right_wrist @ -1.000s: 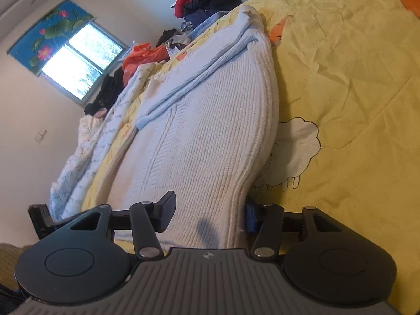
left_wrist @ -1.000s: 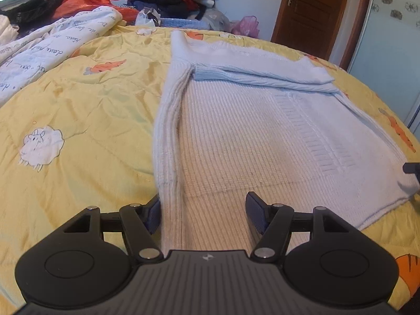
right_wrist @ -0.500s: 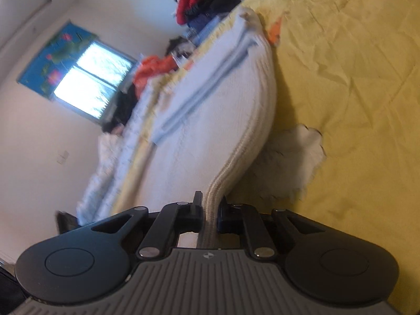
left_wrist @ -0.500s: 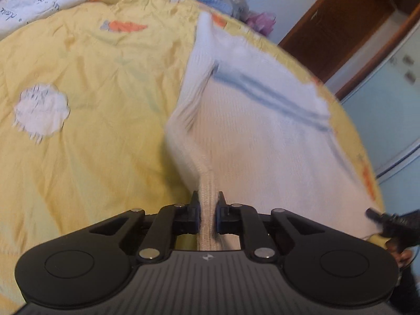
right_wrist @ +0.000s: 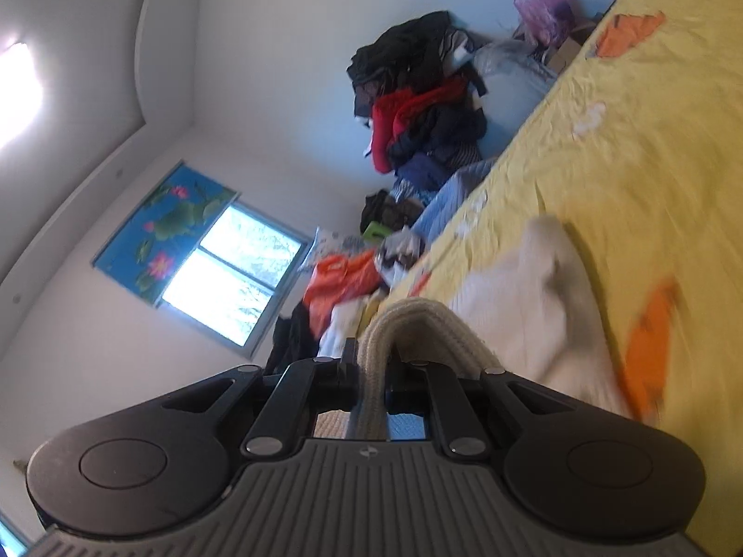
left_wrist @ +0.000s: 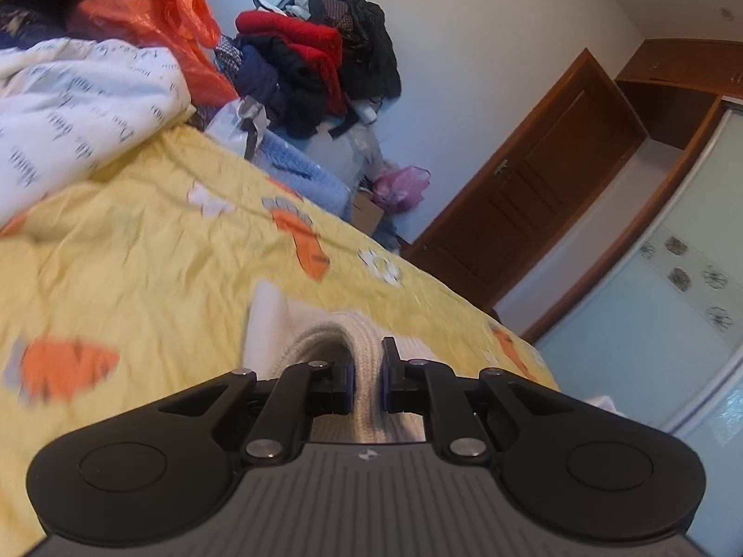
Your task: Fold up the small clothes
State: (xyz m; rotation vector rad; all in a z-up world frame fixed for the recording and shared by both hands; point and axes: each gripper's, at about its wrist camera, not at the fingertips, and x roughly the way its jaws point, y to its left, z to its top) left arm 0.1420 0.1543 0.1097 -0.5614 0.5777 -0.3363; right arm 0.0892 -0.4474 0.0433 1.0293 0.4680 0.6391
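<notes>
A cream ribbed knit sweater lies on a yellow bed cover printed with orange carrots and white flowers. At the bed's far edge sit a white quilt with black script, an orange plastic bag and a red, black and navy clothes pile. The window blind is blue with pink lotus flowers.

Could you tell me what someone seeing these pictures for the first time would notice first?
The eye goes first to the cream knitted sweater, a fold of it pinched in the left tongs and another in the right tongs, low in each view. Beneath it spreads the yellow bedspread with orange cartoon prints. At the far edge of the bed stands a heap of red and dark clothes, against the wall.
</notes>
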